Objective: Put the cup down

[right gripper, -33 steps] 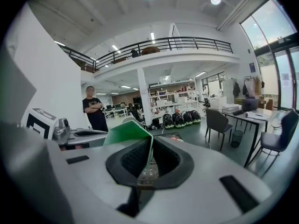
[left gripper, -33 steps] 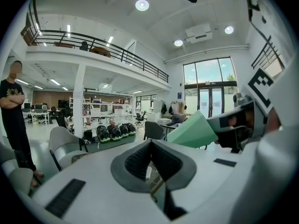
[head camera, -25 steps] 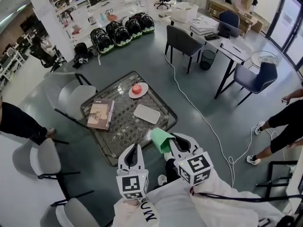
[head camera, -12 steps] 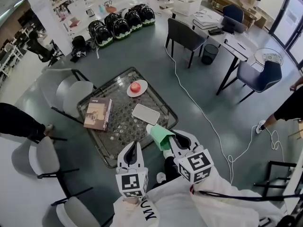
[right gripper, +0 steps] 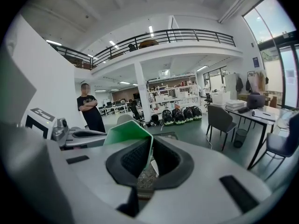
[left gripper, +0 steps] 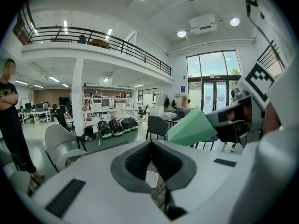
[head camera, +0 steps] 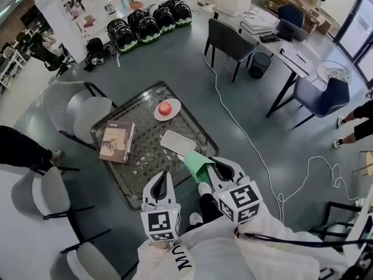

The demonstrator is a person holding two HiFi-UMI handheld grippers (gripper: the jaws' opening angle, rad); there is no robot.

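Right gripper (head camera: 213, 171) has its fingers closed on the wall of the green cup (head camera: 197, 167). Cup is in the air, tipped sideways, over the worktop's (head camera: 145, 156) near right edge, just by the white tray (head camera: 178, 143). Left gripper (head camera: 162, 181) is beside it, fingers closed, empty.

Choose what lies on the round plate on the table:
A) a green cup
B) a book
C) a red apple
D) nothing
C: a red apple sits on the round plate, while the green cup is held by the right gripper.
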